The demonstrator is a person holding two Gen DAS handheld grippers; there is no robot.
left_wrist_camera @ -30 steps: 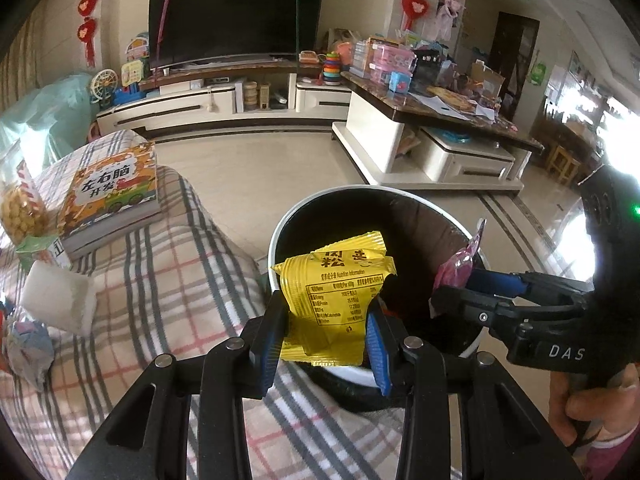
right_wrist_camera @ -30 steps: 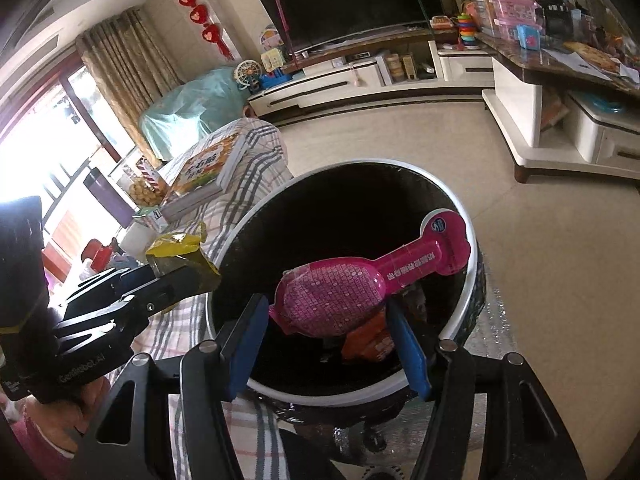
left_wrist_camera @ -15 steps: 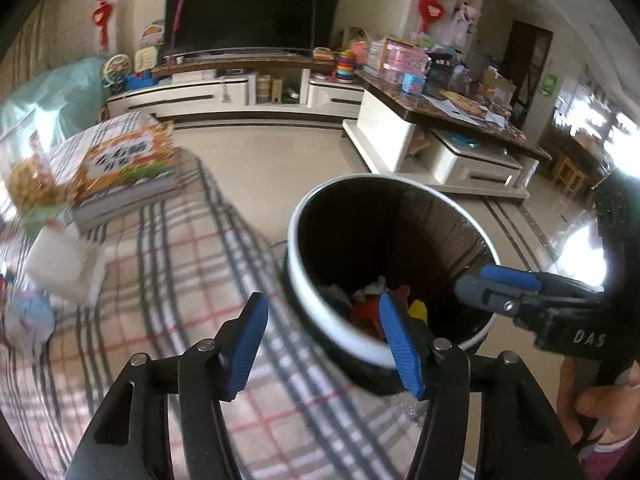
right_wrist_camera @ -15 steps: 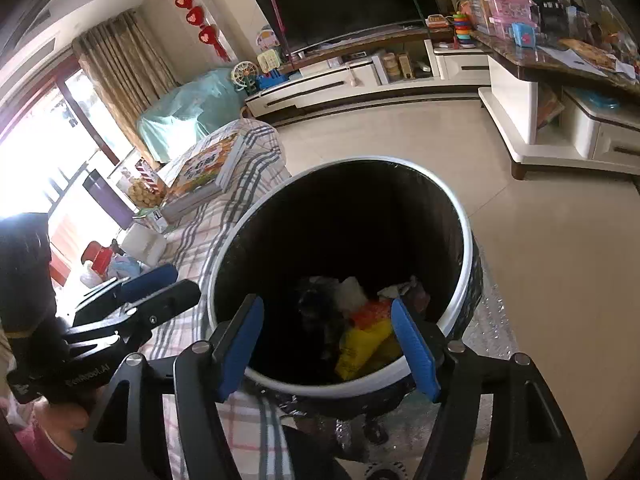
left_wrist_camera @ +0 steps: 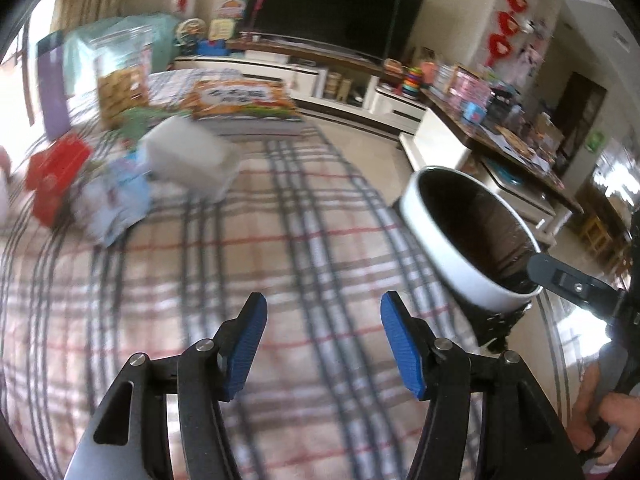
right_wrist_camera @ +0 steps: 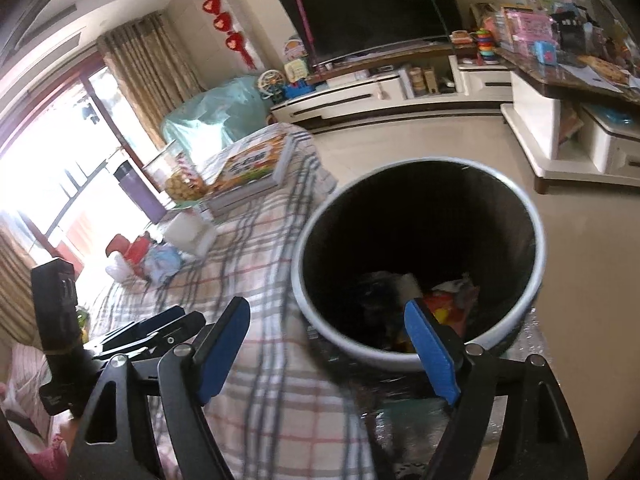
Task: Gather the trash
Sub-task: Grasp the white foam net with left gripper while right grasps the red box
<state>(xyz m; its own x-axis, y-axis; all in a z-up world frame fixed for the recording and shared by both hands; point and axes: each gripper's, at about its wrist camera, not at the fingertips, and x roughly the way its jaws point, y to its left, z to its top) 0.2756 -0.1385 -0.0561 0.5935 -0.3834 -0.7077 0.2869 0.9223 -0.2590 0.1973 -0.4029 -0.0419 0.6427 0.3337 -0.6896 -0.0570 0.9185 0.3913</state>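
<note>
Plaid cloth (left_wrist_camera: 248,264), beige with grey and red lines, covers the tabletop; blurred in the left wrist view. Living room behind: dark TV (right_wrist_camera: 372,8) at 12 o'clock on a white low cabinet (right_wrist_camera: 384,96), red hanging decorations on the wall, curtains and a bright window at 9 o'clock, cluttered side counter at 2 o'clock, pale tile floor.

Trash bin (right_wrist_camera: 416,276), white rim and black inside, stands beside the tabletop edge at 3 o'clock from the left gripper (left_wrist_camera: 322,340); wrappers in orange, yellow and white lie at its bottom.

Left gripper fingers spread, nothing between them, over bare cloth. Right gripper (right_wrist_camera: 328,344) fingers spread, empty, near the bin's rim.

At 10 o'clock on the cloth: white block (left_wrist_camera: 192,160), pale blue wrapper (left_wrist_camera: 116,204), red packet (left_wrist_camera: 56,172), book (right_wrist_camera: 252,164) with an orange cover, snack jar (right_wrist_camera: 180,176), purple bottle (right_wrist_camera: 138,192). Book writing unreadable.
</note>
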